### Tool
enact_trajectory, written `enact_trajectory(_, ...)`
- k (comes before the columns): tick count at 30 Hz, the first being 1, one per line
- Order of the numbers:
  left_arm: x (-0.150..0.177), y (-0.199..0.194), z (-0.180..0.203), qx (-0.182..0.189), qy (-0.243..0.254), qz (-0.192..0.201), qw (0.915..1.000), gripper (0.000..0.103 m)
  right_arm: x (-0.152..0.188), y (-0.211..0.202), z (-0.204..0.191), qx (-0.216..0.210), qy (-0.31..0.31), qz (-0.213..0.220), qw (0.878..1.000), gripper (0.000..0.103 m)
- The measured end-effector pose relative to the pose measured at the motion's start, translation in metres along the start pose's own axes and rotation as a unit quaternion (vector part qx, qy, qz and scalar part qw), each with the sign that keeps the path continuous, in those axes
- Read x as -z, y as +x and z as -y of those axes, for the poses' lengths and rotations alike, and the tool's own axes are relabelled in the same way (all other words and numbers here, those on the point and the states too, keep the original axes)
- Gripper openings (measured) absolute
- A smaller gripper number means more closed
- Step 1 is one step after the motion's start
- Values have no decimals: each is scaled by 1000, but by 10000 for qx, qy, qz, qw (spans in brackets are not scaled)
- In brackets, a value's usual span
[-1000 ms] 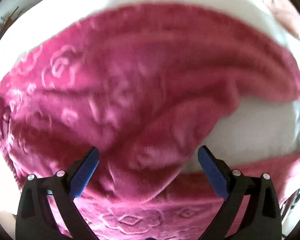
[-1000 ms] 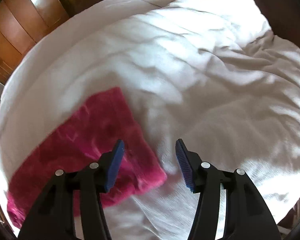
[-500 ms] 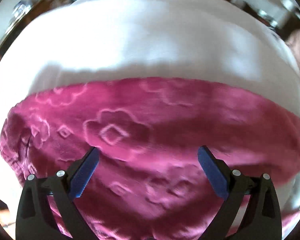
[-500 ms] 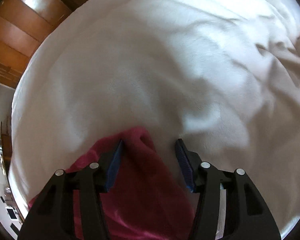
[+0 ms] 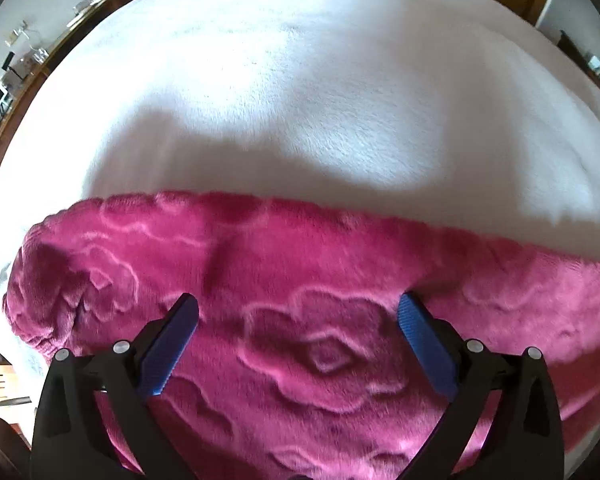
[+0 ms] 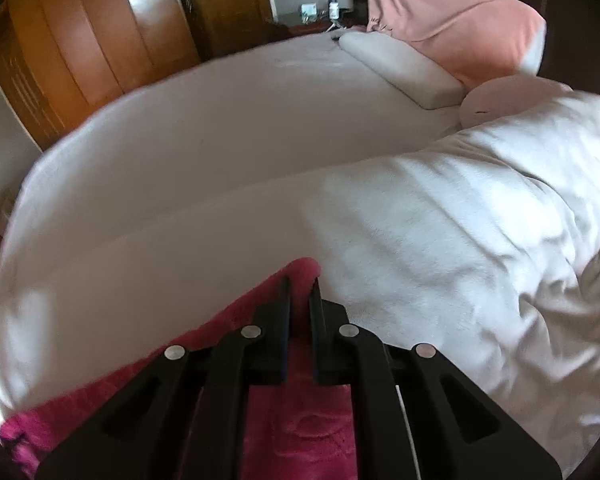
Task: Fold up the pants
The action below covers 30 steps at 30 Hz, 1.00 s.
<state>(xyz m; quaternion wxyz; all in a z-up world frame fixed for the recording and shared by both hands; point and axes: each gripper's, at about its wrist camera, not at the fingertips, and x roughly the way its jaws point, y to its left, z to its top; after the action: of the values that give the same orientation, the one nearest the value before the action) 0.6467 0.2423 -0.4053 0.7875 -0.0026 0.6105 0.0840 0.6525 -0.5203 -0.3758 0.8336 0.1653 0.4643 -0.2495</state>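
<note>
The pants (image 5: 300, 340) are deep pink plush with a raised cloud pattern, spread on a white bed cover (image 5: 300, 100). In the left wrist view they fill the lower half, their far edge running straight across. My left gripper (image 5: 298, 312) hangs just over them, open wide, its blue pads (image 5: 172, 344) apart with the cloth lying flat beneath. In the right wrist view my right gripper (image 6: 299, 284) is shut on a corner of the pants (image 6: 300, 428), a pink tip poking out past the fingertips, the rest trailing down to the lower left.
A crumpled white duvet (image 6: 480, 220) lies on the right side of the bed. A white pillow (image 6: 400, 68) and a pink pillow (image 6: 452, 20) sit at the head. A wooden wardrobe (image 6: 80, 48) stands beyond the bed. A cluttered shelf (image 5: 40, 52) runs along the left.
My right gripper has closed its jaws on the corner of the pants and swung toward the head of the bed. My left gripper has travelled across the pants toward their far edge, still open.
</note>
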Motion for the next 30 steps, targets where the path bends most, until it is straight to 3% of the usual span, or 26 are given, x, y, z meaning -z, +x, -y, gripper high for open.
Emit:
enact_trajectory(2, -12, 9, 1, -90, -78, -11, 9999, 98, 9, 19, -1, 218, -175, -157, 9995, 11)
enact_trajectory(5, -25, 14, -2, -198, -139, 63, 9997, 98, 21, 23, 9, 418, -16, -97, 9991, 35)
enact_trajectory(7, -32, 19, -6, -216, -187, 54, 9996, 98, 30, 8, 14, 451, 109, 30, 9989, 36)
enact_trajectory(10, -47, 29, -16, -242, -270, 47, 9993, 98, 53, -26, -2, 325, -281, 236, 9988, 37)
enact_trajectory(14, -62, 33, -16, -250, -312, 47, 9992, 98, 105, -56, -59, -362, -1136, -49, 9929, 39)
enact_trajectory(18, -66, 24, -21, -222, -368, 70, 9991, 98, 172, -80, -139, -1356, -1829, -589, 9720, 39)
enact_trajectory(22, -53, 0, -23, 0, -315, 265, 9992, 98, 218, -87, -204, -1896, -2187, -868, 9532, 39)
enact_trajectory(27, -40, -9, -8, 461, 195, 389, 9980, 98, 260, -80, -251, -2006, -2401, -1096, 9435, 39)
enact_trajectory(30, -38, 11, 5, 532, 610, 295, 9963, 98, 287, -70, -263, -1721, -2738, -1205, 9386, 39)
